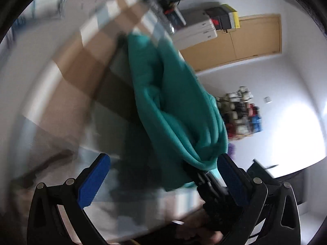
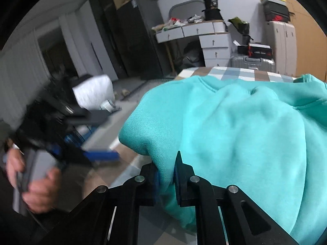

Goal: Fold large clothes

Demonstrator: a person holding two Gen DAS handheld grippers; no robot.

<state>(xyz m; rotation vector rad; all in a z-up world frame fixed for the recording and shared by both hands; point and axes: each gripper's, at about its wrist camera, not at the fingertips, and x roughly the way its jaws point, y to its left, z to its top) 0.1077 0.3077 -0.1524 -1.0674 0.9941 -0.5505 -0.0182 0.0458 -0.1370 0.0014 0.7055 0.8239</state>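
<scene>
Sprawling over the checked bed cover [image 2: 235, 72], the teal sweatshirt [image 2: 235, 134] is the biggest thing in play, bunched and puffed rather than flat, with one thick rolled edge hanging toward the near side of the bed. From the left wrist view the same garment shows as a dark teal mass gathered into a rope-like twist. That bulk is the main hazard: lifted by one point only, the heavy fleece would probably sag and drag, pulling any fold crooked or sliding partly off the bed edge.

Next in size, the left gripper [image 1: 163, 175] stands with its blue pads spread wide and nothing between them; the person's hand [image 2: 34, 185] carries it well off to the side of the cloth. Its view is heavily smeared, so a hurried reach could miss the matching corner, or snag the right gripper, which sits right by its far finger.

Smallest, the right gripper [image 2: 166, 175] has its jaws pressed together on a fold of the sweatshirt's edge. The bite looks shallow and near the hem, so it might slip under the garment's weight.
</scene>
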